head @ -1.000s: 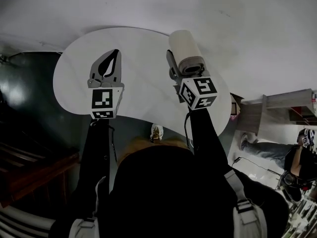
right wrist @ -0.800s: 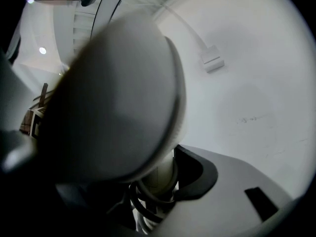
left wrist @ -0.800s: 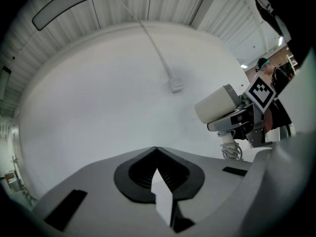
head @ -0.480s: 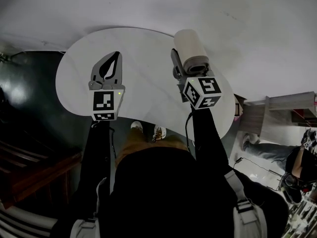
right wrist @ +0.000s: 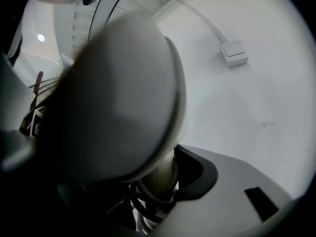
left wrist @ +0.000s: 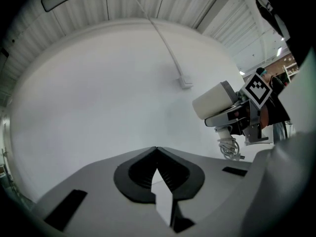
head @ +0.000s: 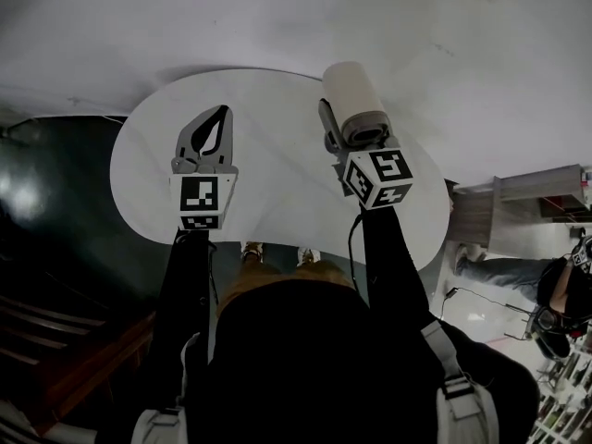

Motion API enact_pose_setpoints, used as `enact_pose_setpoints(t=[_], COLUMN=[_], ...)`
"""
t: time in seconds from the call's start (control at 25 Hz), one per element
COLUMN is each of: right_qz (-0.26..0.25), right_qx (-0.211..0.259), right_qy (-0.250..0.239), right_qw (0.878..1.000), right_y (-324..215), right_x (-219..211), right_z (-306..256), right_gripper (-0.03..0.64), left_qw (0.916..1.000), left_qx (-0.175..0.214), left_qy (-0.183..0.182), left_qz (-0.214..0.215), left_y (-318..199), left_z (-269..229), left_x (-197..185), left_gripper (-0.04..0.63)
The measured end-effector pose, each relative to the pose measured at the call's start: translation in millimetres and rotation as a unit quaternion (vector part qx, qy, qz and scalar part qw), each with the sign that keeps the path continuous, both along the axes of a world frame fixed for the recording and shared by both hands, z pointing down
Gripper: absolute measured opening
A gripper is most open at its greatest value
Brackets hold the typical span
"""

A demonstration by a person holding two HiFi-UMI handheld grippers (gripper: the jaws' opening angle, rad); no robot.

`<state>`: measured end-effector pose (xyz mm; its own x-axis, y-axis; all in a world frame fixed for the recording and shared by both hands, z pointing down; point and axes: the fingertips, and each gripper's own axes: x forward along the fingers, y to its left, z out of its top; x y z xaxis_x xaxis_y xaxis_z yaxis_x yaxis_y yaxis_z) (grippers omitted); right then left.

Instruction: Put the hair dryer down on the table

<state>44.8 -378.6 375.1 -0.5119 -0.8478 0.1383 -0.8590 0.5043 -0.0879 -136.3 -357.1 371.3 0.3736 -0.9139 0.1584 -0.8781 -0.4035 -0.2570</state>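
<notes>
Right hand-held gripper point(head: 337, 137) pinches the rigid, probably top-heavy hair dryer point(head: 352, 98) by its handle; left hand-held gripper point(head: 216, 118) pressed together, empty.

Both black-sleeved arms reach forward over the near edge of the table point(head: 268, 197), grippers nearly level. The left gripper point(head: 220, 115), jaws together and empty, hangs over its left half. The right gripper point(head: 328, 120) clamps the hair dryer point(head: 352, 100) by the handle above its right half.

The person wears a black top point(head: 314, 359) with black sleeves point(head: 185, 285), grey shoulder straps point(head: 451, 385), tan trousers point(head: 277, 274) and pale shoes point(head: 252, 251). The left gripper point(head: 220, 112) and right gripper point(head: 327, 126) are grey with black-lined jaws, each carrying a black-and-white marker cube point(head: 202, 202).
</notes>
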Motion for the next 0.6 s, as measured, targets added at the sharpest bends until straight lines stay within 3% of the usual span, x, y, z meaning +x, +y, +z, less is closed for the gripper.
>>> enact_pose_setpoints(t=[0.32,0.6], right_qz=[0.012,-0.015], right_qx=[-0.017,-0.025], right_qy=[0.035,0.092], right_qw=[0.999,0.995], right_y=[-18,-10], right_x=[-64,-119], right_z=[18,33], right_gripper=[0.218,0.218], left_qw=[0.9987,0.996], left_qx=[0.006,0.006], left_qy=[0.008,0.011], left_qz=[0.05,0.089], left_y=[-31,-36], left_z=[-2,3], left_x=[-42,-63], left_gripper=[0.015,0.015])
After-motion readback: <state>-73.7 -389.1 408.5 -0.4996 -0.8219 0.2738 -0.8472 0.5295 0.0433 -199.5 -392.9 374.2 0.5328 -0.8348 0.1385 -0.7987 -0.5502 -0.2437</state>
